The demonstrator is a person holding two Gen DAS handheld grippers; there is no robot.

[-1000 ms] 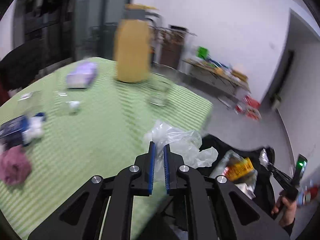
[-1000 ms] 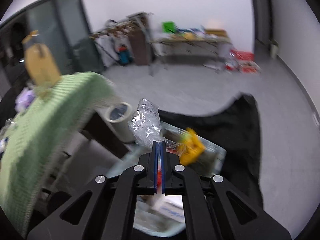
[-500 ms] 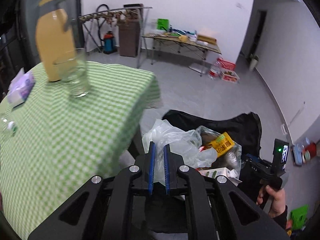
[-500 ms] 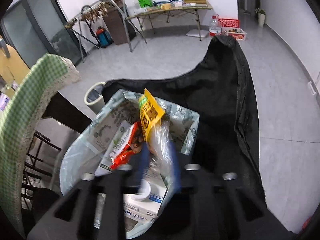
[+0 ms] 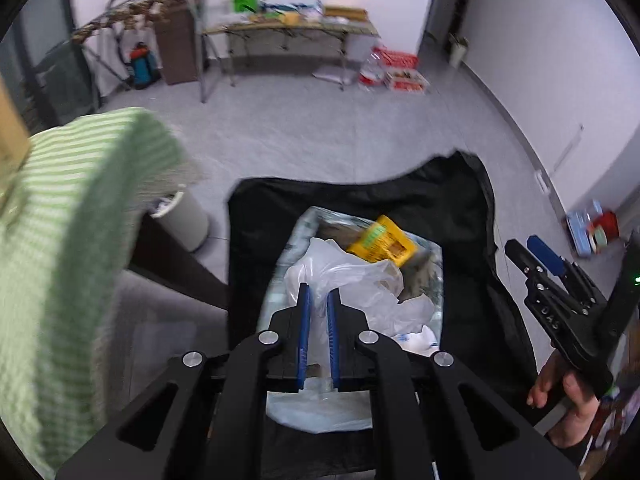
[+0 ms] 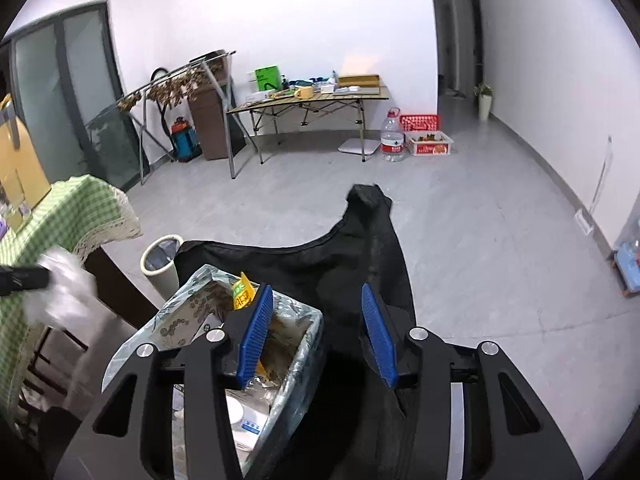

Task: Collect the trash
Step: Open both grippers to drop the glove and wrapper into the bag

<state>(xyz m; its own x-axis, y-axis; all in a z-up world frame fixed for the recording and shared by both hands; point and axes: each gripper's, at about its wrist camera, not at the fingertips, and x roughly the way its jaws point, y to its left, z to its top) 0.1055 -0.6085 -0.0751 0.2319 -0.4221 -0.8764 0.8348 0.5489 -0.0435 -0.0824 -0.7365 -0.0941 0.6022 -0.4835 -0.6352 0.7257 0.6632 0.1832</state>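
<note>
My left gripper [image 5: 318, 300] is shut on a crumpled clear plastic bag [image 5: 360, 280] and holds it over the open trash bag [image 5: 434, 276], a patterned liner full of wrappers with a yellow packet [image 5: 382, 242] on top. My right gripper [image 6: 316, 304] is open and empty above the same trash bag [image 6: 188, 312], at its right rim. It also shows in the left wrist view [image 5: 536, 260], open, to the right of the bag. The plastic bag appears blurred at the left of the right wrist view [image 6: 64, 292].
A black sheet [image 6: 360, 248] lies under the trash bag on the grey floor. The green checked table [image 5: 60, 220] is on the left, with a small grey bin [image 6: 160, 258] beside it. A folding table [image 6: 312, 100] stands at the far wall.
My left gripper carried the plastic bag off the table to above the trash bag. My right gripper opened, released its clear wrapper into the trash bag, and rose.
</note>
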